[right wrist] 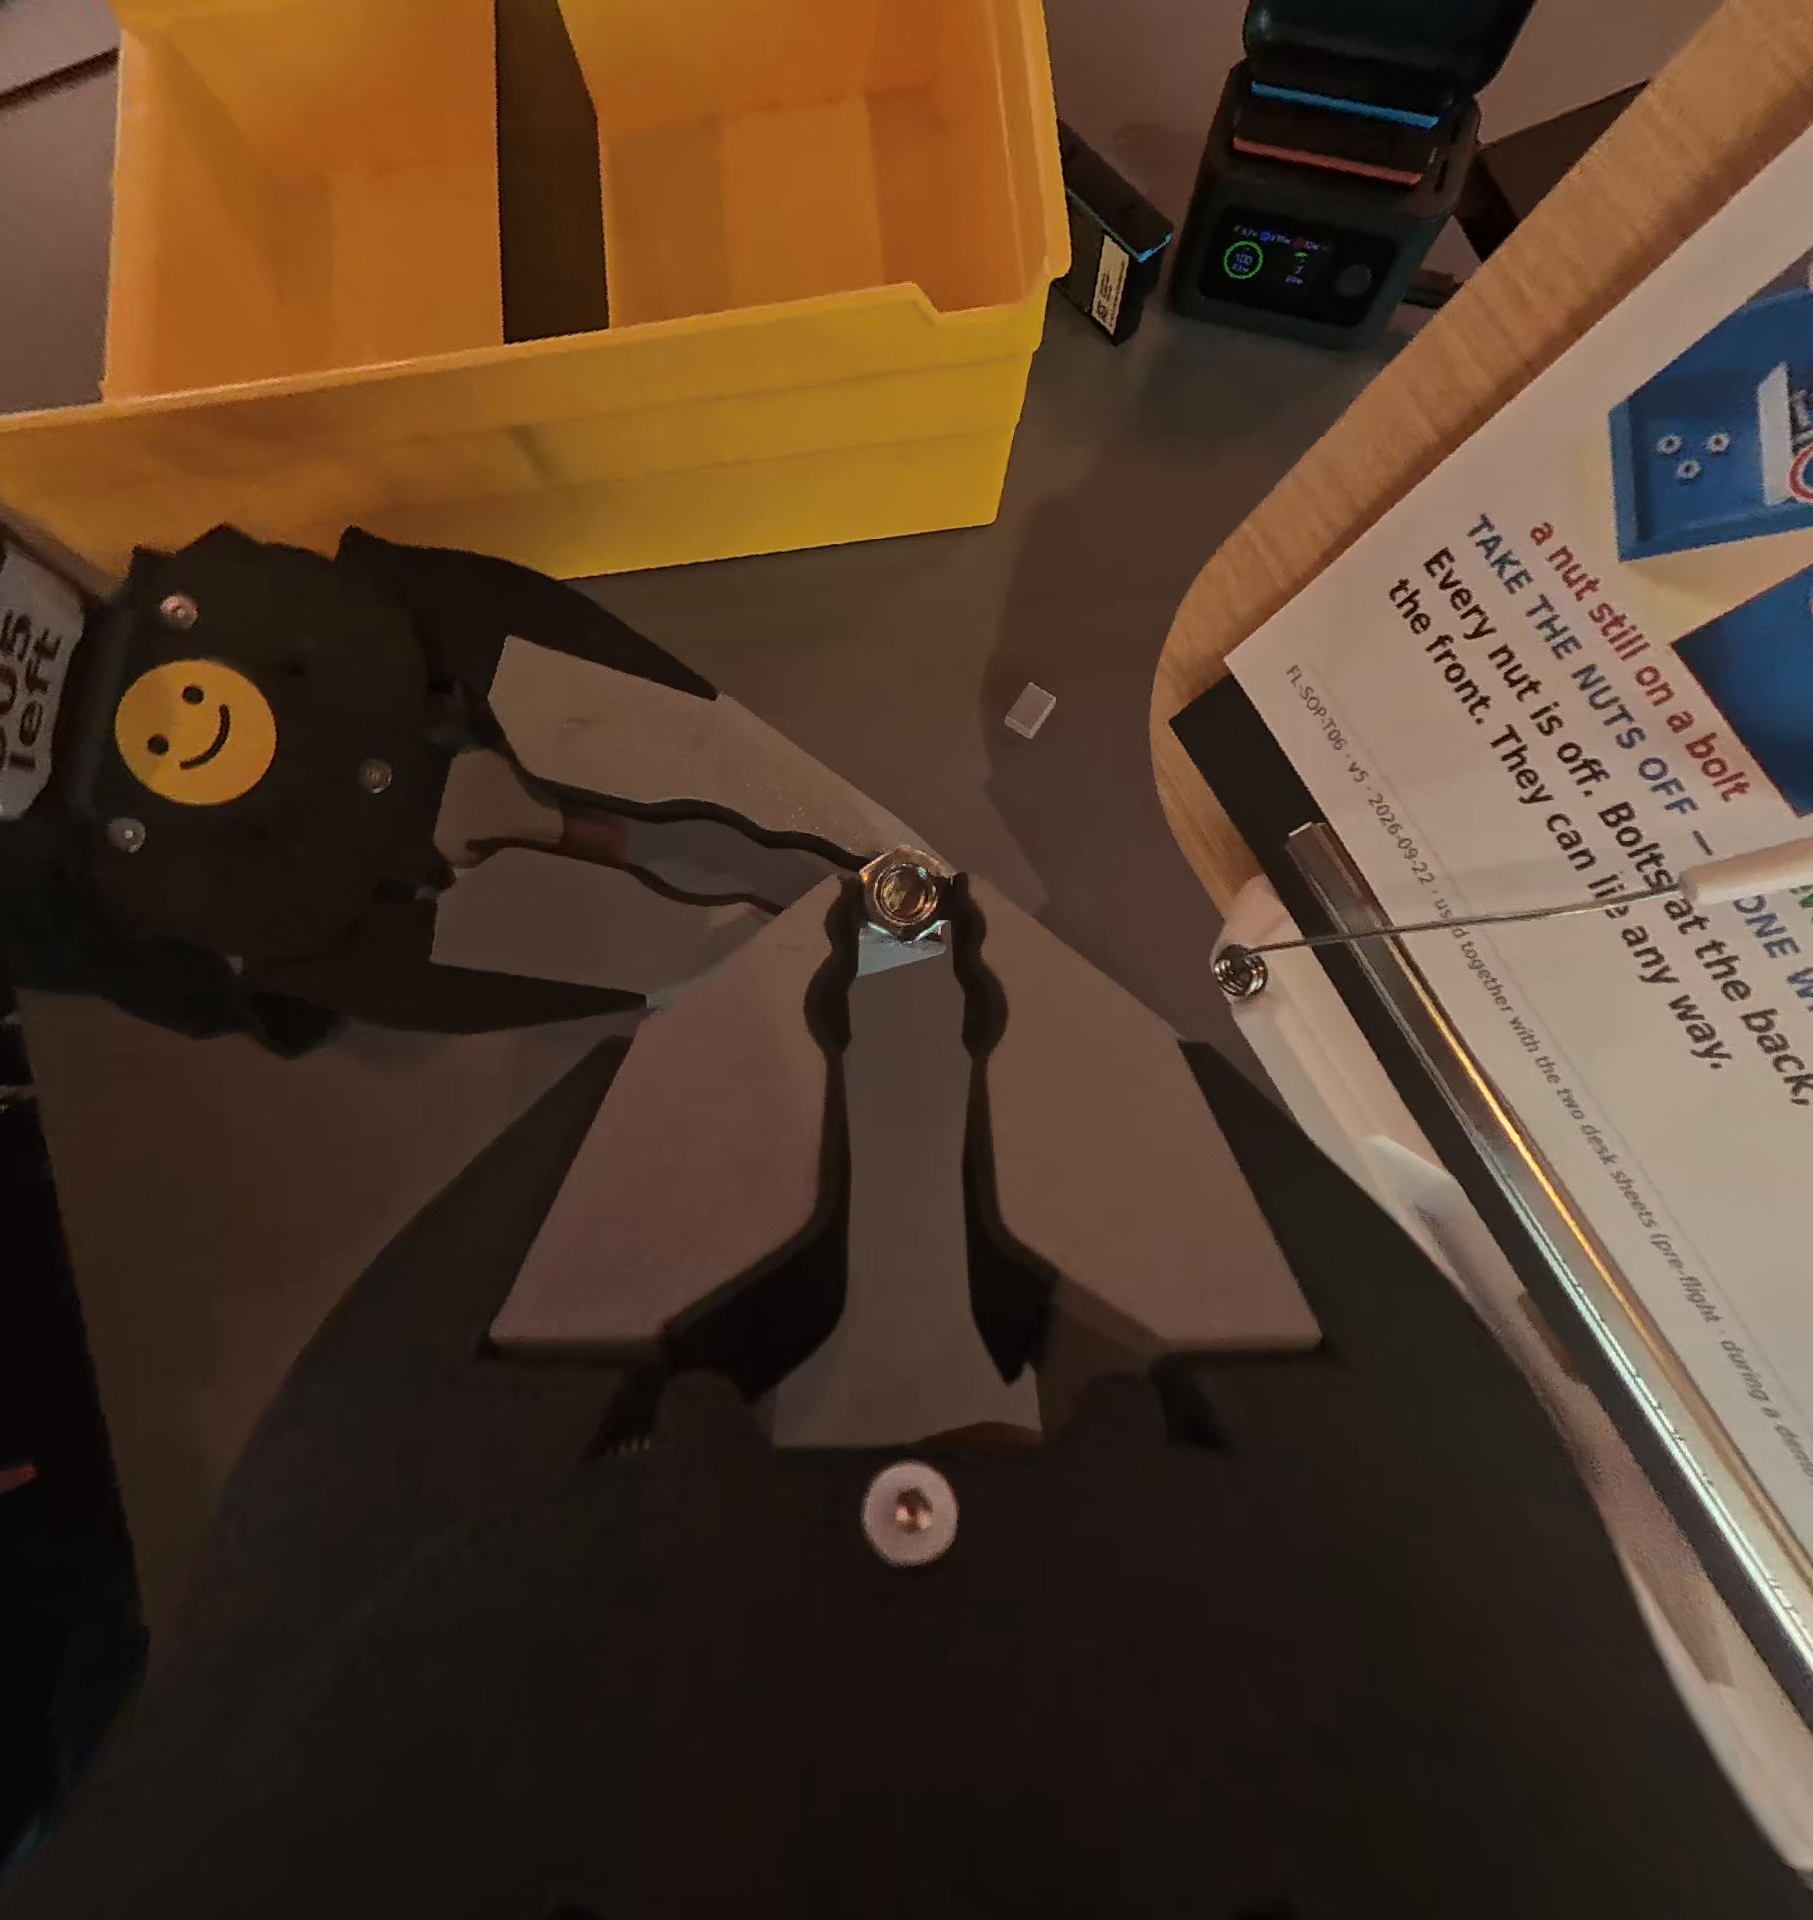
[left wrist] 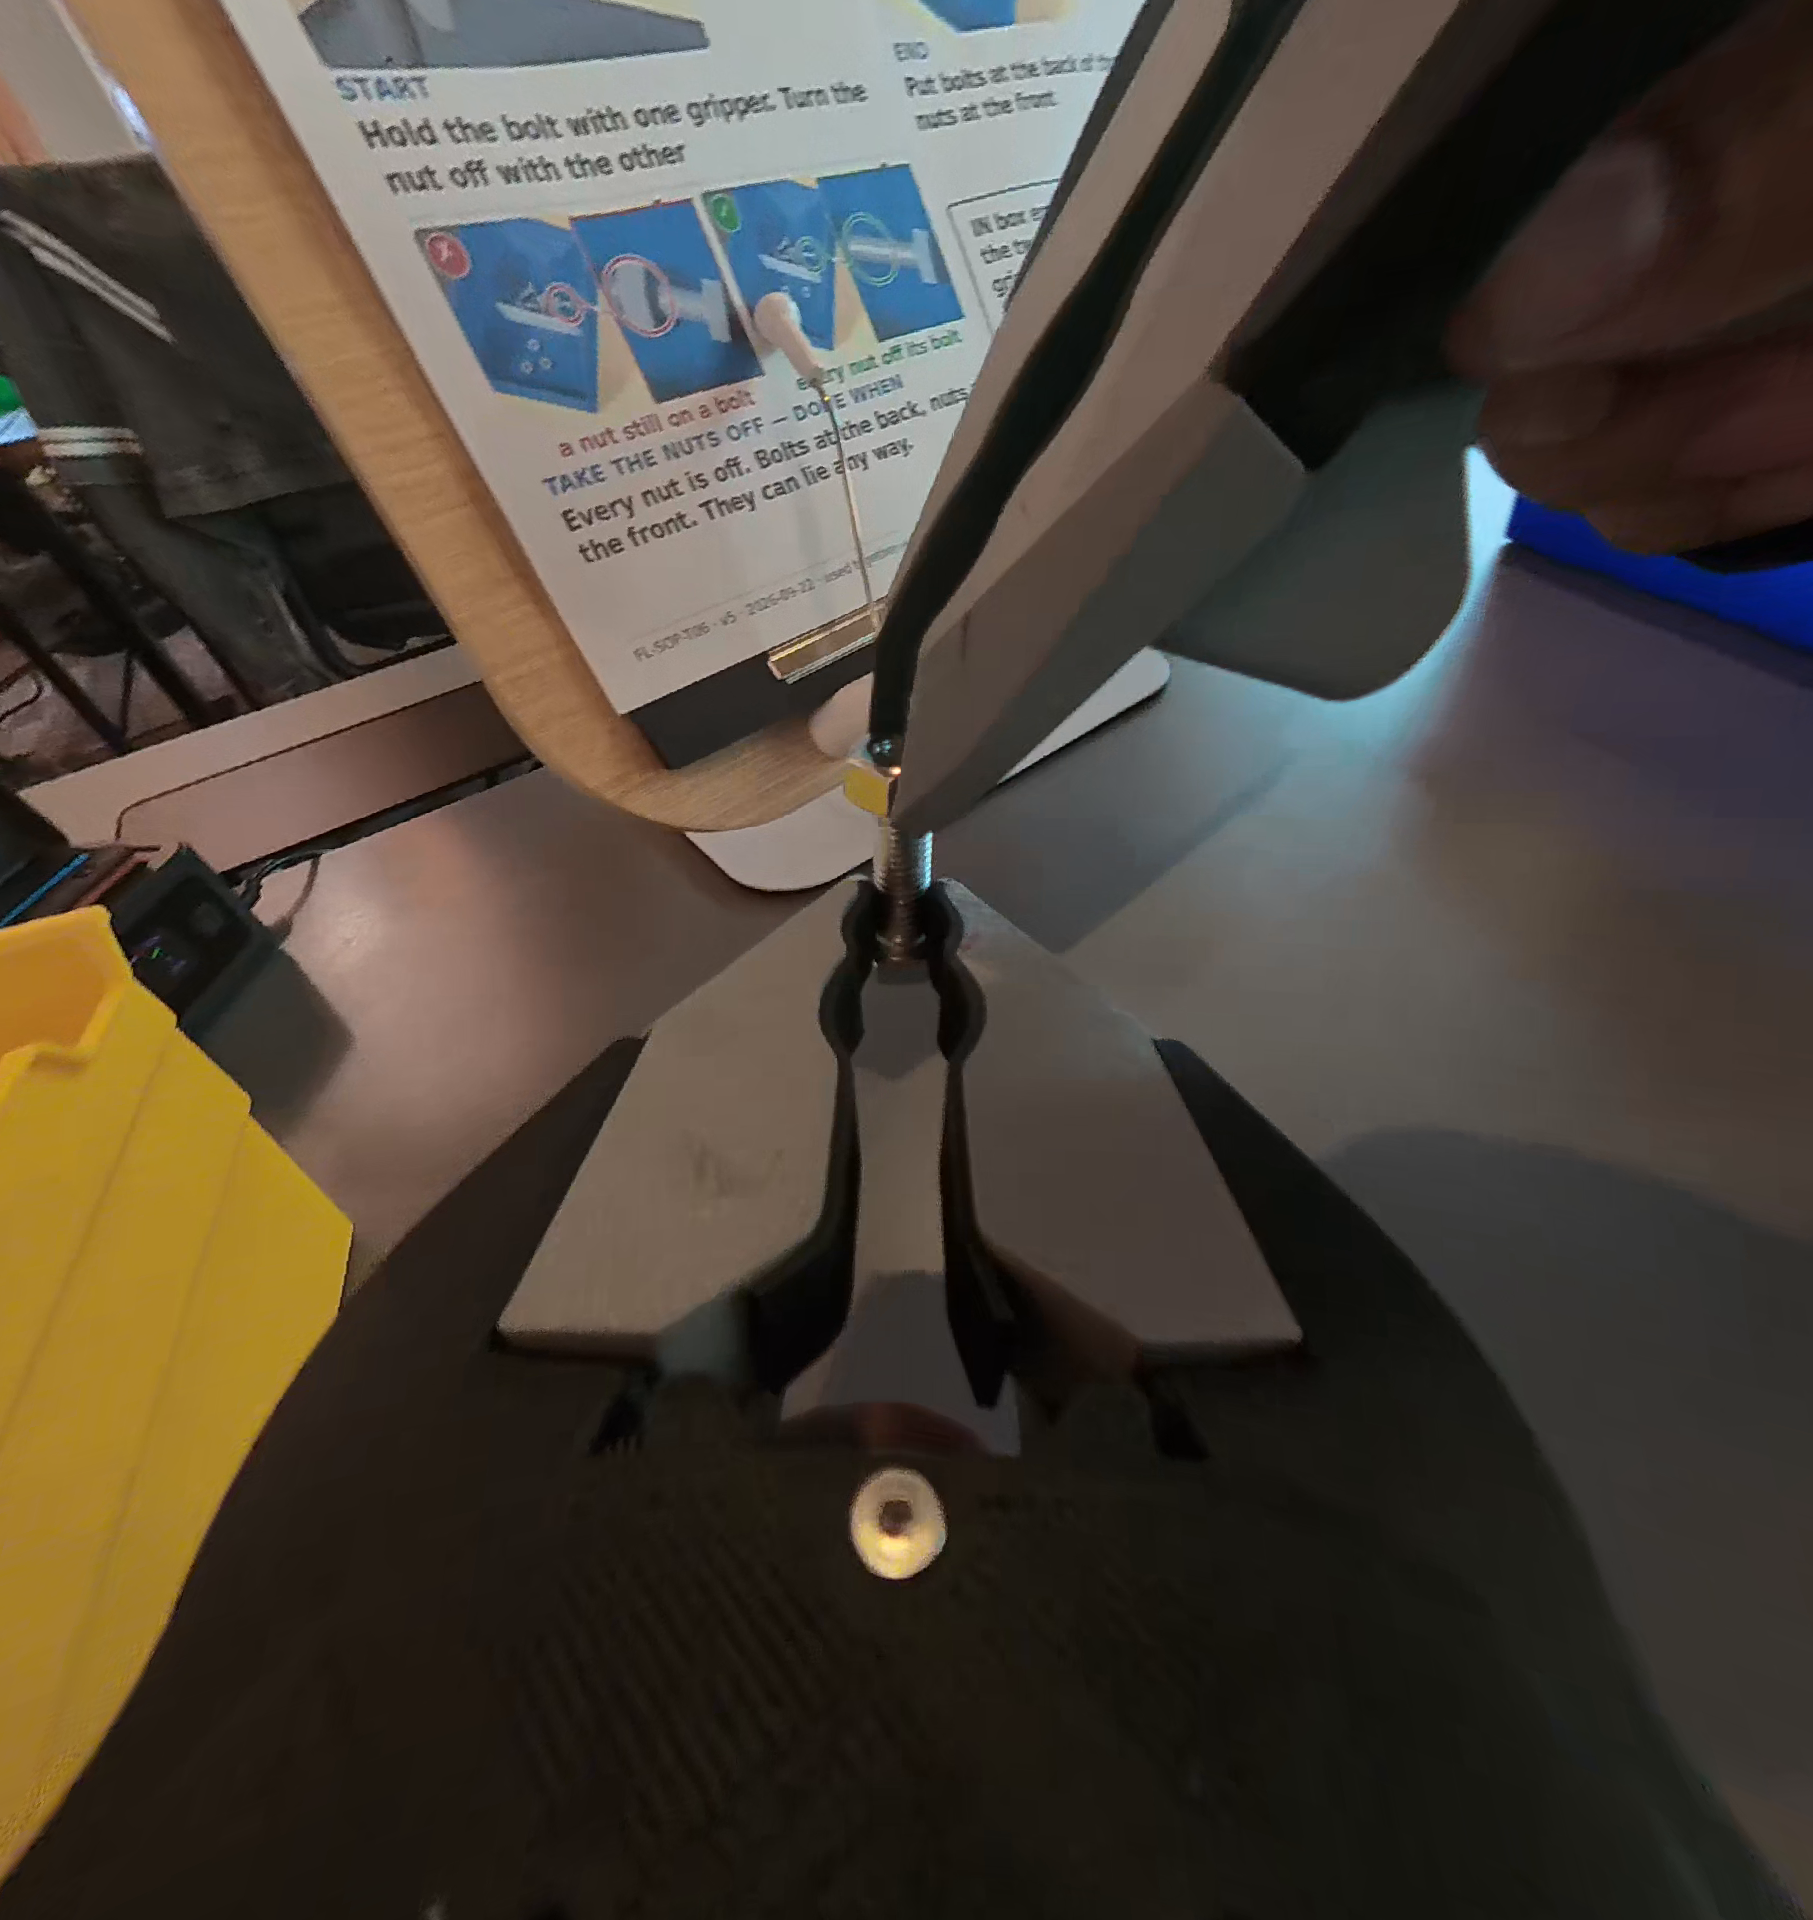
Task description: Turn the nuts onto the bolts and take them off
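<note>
Setting: indoor data-collection bench, lab or workshop type. Evidence: flat grey tabletop carrying a yellow divided parts bin at upper left of the right wrist view. Printed instruction sheet with photos, clipped to a wooden board, stands at upper centre of the left wrist view. Small dark charger-type device with a lit display sits at the top, right of the bin, cables nearby. Dim background at left of the left wrist view shows furniture legs; details unclear.
</note>
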`<action>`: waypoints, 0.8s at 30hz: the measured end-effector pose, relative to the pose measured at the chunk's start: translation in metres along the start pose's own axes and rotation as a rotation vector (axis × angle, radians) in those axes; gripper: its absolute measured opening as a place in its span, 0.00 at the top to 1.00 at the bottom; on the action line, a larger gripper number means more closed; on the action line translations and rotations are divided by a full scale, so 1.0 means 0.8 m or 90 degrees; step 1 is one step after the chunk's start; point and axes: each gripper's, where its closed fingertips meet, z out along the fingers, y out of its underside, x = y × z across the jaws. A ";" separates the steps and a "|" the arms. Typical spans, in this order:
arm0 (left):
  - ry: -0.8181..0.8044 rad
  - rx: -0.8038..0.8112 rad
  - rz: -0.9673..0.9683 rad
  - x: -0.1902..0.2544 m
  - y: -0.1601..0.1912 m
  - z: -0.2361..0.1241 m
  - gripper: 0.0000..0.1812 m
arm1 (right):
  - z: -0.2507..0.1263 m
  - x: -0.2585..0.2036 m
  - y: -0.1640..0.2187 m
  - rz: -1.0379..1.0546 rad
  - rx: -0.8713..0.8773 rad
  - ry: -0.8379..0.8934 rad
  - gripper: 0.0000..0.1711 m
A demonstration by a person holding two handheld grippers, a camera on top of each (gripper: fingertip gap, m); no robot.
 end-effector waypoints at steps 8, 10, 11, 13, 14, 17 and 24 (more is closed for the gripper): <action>-0.098 -0.019 0.017 -0.005 0.004 -0.002 0.96 | 0.005 0.001 0.002 0.064 -0.010 0.028 0.91; -0.124 -0.021 0.016 -0.005 0.004 -0.004 0.96 | 0.005 -0.001 0.001 0.078 -0.002 0.039 0.91; -0.140 -0.022 0.021 -0.006 0.003 -0.004 0.96 | 0.004 -0.001 0.001 0.085 0.001 0.047 0.91; -0.151 -0.020 0.011 -0.002 0.002 -0.006 0.96 | 0.002 -0.003 0.002 0.091 0.008 0.066 0.91; -0.148 -0.018 -0.001 0.001 0.003 -0.007 0.96 | 0.001 -0.004 0.003 0.098 0.007 0.072 0.91; -0.151 -0.018 -0.015 0.006 0.005 -0.013 0.96 | -0.001 -0.010 0.007 0.113 0.016 0.079 0.91; -0.200 -0.036 -0.008 0.010 0.009 -0.018 0.97 | -0.002 -0.016 0.016 0.131 0.002 0.145 0.91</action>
